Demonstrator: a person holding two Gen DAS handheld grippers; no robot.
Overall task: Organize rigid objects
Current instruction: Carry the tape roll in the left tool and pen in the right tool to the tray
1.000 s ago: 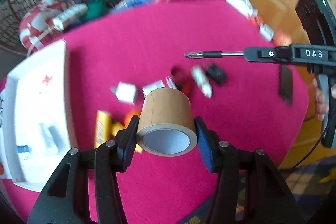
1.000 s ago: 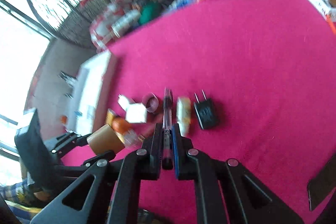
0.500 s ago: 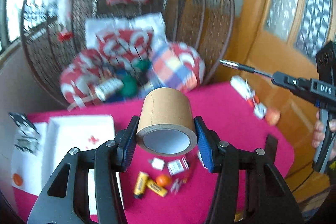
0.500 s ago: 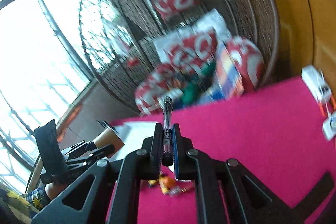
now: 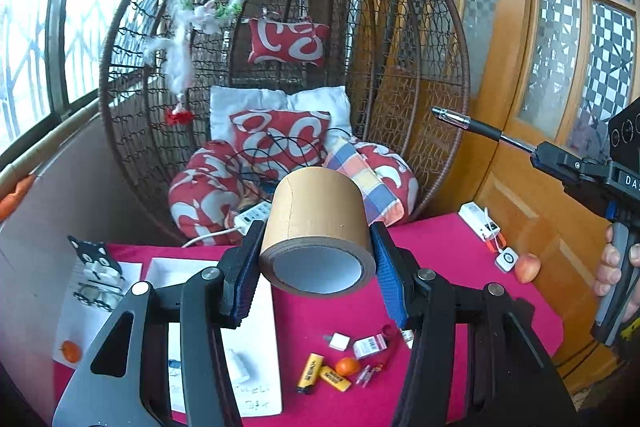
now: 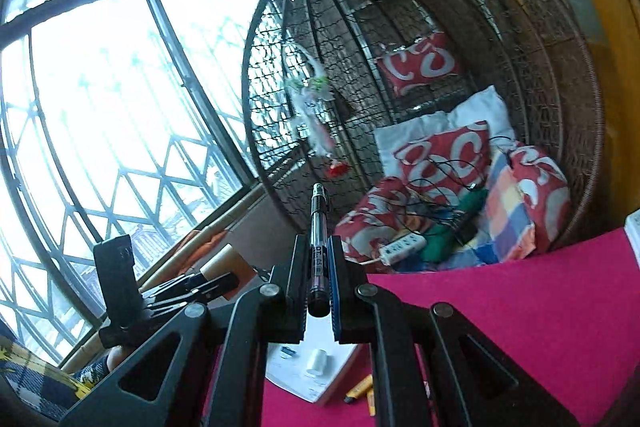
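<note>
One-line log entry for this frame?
left gripper: shut on brown tape roll | right gripper: shut on black pen | both raised above red table

Brown tape roll clamped aloft on its side; black pen gripped lengthwise, tip pointing forward.

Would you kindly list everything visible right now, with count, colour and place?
Roll of brown packing tape: one, tan, clamped in left gripper, above table.
Black ballpoint pen: one, clamped in right gripper, pointing forward.
White shallow tray: one, table's left side.
Yellow lighters: two, on pink tablecloth.
Small orange fruit: one, beside lighters.
White cube: one, mid-table.
Peach: one, table's right edge.
Wicker egg chair: one, brown, behind table, holding red-white cushions.
Left gripper: black.
Right gripper: black.
</note>
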